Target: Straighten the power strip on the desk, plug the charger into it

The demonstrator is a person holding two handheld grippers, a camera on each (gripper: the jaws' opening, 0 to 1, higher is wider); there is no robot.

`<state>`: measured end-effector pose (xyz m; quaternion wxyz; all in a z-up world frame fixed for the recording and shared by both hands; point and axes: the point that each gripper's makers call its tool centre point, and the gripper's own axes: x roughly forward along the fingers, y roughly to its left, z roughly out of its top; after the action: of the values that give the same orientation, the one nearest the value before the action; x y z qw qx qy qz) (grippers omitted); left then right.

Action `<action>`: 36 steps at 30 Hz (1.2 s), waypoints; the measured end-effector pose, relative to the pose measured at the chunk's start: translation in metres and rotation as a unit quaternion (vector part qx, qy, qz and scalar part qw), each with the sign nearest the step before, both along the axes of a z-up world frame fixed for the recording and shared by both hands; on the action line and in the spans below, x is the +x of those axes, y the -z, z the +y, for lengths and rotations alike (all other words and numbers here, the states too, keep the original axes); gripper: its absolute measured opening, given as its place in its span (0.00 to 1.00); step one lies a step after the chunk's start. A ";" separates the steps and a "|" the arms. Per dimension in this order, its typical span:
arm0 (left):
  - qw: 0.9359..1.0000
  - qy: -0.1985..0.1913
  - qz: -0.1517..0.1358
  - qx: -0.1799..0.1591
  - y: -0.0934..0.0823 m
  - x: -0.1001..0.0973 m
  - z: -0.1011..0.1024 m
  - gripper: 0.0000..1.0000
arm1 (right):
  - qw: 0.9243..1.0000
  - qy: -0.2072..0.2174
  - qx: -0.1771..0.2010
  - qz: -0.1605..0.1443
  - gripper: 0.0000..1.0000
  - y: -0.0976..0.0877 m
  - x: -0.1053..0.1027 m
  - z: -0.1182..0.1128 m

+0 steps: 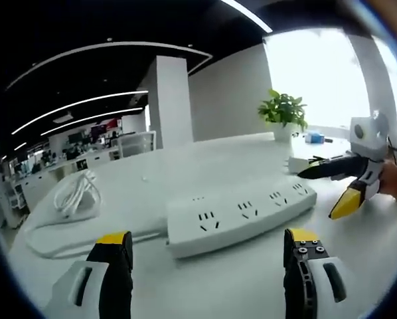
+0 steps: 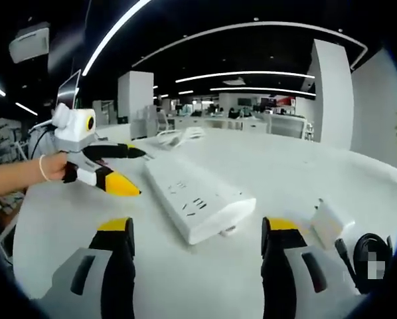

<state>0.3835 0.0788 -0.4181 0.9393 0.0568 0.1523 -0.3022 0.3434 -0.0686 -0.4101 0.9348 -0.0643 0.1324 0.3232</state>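
The power strip (image 1: 241, 216) lay at an angle on the white desk (image 1: 358, 266), near the left gripper (image 1: 208, 256) and the right gripper (image 2: 195, 242) — both wide open and empty. The charger (image 2: 331, 222) sat just right of the strip's near end. Nudging that end carelessly could knock the charger aside. The coiled cord (image 1: 72, 196) at the far end might drag; a potted plant (image 1: 283, 113) stood well clear.

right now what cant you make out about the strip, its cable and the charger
- Right gripper view: the charger is partly behind the right gripper's jaw; its prongs can't be seen.
- Right gripper view: the dark cable beside it is cut off by the edge.
- Left gripper view: the power strip's white cord is a blurred coil; its plug end can't be picked out.
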 end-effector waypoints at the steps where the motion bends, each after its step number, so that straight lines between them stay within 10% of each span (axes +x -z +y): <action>1: 1.000 0.000 0.002 0.000 0.001 0.001 0.000 0.96 | 1.000 0.001 0.001 0.000 0.77 0.000 0.000 0.000; 36: 0.999 0.013 0.037 -0.002 0.007 0.005 -0.002 0.67 | 1.000 0.002 0.005 0.026 0.61 0.007 0.008 0.009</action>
<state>0.3886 0.0763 -0.4250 0.9290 0.0455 0.1857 -0.3168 0.3516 -0.0597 -0.4173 0.9319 -0.0513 0.1557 0.3235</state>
